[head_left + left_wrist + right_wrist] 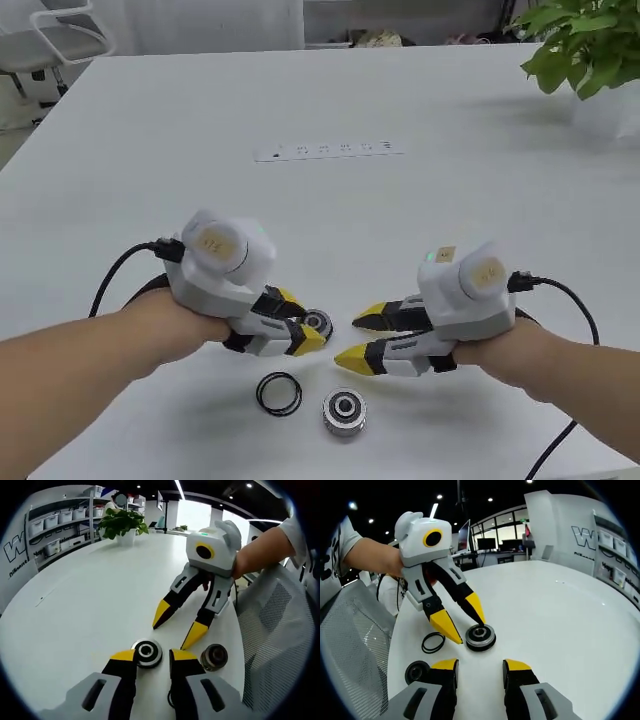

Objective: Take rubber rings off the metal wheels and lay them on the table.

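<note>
White table (420,200) spans the whole scene, with showroom shelving and windows behind it in the gripper views. Potted plant (580,45) sits at the far right corner, and a socket strip (330,151) is set flat into the top at far centre. Left gripper (303,320) is near left with its jaws spread, tips either side of a metal wheel (317,322) that lies flat on the table with a dark band round its rim. One tip is at the wheel's outer edge and the other over its hub; contact can't be told. Right gripper (350,341) is near right, jaws spread and holding nothing, tips pointing left at that wheel and just beside it. Second metal wheel (344,412) lies nearer the person, rim bare silver, apart from both grippers. Black rubber ring (279,393) lies flat on the table just left of that second wheel, not touching it.
</note>
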A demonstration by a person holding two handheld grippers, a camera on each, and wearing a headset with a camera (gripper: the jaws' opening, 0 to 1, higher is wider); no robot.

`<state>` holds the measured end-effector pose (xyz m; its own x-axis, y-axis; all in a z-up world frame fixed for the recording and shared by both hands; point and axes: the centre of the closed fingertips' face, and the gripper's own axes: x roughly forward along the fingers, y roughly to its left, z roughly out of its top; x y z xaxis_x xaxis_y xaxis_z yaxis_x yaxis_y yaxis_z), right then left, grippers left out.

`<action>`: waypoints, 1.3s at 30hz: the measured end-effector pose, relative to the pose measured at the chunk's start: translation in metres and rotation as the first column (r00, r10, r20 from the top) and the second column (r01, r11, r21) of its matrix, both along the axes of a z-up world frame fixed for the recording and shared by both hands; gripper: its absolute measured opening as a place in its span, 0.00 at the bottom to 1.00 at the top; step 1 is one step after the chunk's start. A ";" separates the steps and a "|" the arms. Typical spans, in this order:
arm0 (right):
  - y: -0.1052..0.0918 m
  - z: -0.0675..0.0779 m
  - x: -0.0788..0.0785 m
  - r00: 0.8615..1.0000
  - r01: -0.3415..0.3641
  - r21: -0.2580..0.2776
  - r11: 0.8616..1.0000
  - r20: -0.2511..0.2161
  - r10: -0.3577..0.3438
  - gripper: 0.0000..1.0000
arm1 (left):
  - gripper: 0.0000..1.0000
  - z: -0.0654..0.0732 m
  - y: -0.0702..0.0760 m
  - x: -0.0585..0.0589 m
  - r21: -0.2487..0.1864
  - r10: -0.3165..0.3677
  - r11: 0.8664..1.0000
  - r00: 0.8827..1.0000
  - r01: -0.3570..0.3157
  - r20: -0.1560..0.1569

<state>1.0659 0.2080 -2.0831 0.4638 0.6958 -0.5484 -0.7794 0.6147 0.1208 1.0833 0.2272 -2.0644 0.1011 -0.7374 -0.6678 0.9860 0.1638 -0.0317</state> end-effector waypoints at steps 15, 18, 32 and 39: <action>0.001 0.000 0.002 1.000 -0.001 -0.004 1.000 0.003 0.001 0.33 | 0.08 -0.003 0.000 0.008 0.023 0.014 1.000 0.998 -0.015 0.068; 0.003 0.002 0.003 1.000 0.000 -0.001 1.000 0.006 0.000 0.33 | 0.08 -0.002 0.000 0.008 0.010 0.028 1.000 0.998 -0.028 0.054; 0.024 0.004 0.015 1.000 0.005 0.020 1.000 0.022 -0.006 0.31 | 0.08 -0.003 0.000 0.008 0.006 0.048 0.999 0.997 -0.048 0.066; 0.024 0.002 0.022 0.998 0.052 0.038 0.998 0.014 -0.053 0.29 | 0.08 -0.002 0.000 0.008 0.003 0.055 0.998 0.996 -0.055 0.065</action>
